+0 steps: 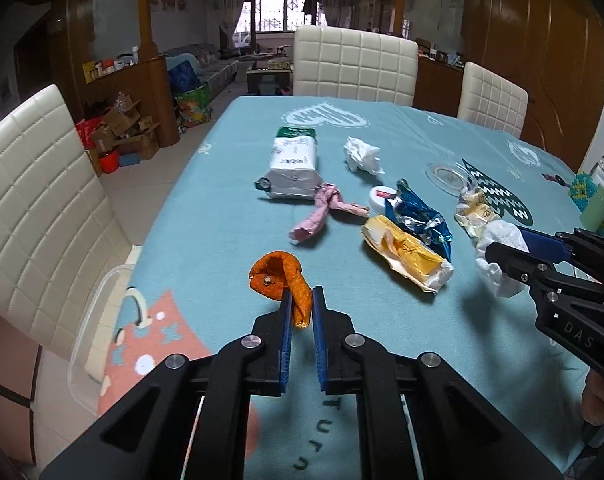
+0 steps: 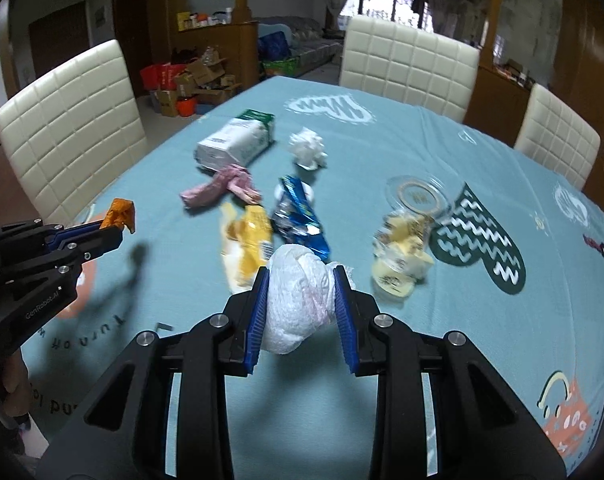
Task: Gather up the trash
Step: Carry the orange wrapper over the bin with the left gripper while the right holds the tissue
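Left gripper (image 1: 302, 308): I have it clamped on curled orange peel (image 1: 280, 276).
Right gripper (image 2: 302, 300): grasping crumpled white tissue wad (image 2: 298, 300).
Remaining (on teal tablecloth (image 1: 222, 216)): yellow wrapper (image 1: 405, 254), blue foil packet (image 1: 417, 216), pink wrapper (image 1: 321, 212), milk carton (image 1: 292, 164).

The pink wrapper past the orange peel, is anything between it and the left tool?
Only its own load: the left tool is shut on the orange peel, so it cannot grasp the pink wrapper yet. Beyond the peel, only bare tablecloth lies between them.
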Demonstrator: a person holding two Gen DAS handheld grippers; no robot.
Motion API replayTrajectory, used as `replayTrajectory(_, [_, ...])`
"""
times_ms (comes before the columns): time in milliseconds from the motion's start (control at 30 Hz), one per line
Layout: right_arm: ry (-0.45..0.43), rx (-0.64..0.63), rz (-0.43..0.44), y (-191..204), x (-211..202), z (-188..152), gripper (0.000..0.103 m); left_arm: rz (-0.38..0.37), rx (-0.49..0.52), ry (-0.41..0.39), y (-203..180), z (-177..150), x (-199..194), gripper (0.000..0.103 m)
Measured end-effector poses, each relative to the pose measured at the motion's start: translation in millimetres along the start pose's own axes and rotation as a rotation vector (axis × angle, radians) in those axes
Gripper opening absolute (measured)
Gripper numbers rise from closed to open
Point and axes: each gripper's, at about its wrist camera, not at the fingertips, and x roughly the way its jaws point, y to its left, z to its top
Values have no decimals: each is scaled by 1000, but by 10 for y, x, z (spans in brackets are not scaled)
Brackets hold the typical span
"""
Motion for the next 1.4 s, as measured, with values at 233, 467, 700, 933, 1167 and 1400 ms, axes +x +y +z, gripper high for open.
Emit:
replayTrajectory(233, [5, -111, 45, 508, 87, 118, 33, 53, -38, -24, 318, -84, -139, 10])
replayTrajectory(467, [20, -202, 94, 989, 228, 227, 33, 108, -83, -31, 645, -168, -200, 10])
replayTrajectory(700, [10, -277, 142, 1407, 323, 353, 33, 166, -134, -27, 991, -258, -245, 10])
replayTrajectory(933, [16, -339, 179, 1793, 464, 447, 33, 223, -183, -19, 1319, -349, -266, 10])
replayTrajectory(1167, [30, -364, 195, 2019, 601, 531, 33, 252, -207, -13, 1572, -368, -238, 10])
replayTrajectory(1400, [22, -346, 214, 2081, 693, 645, 33, 269, -209, -8, 1738, -281, -178, 10])
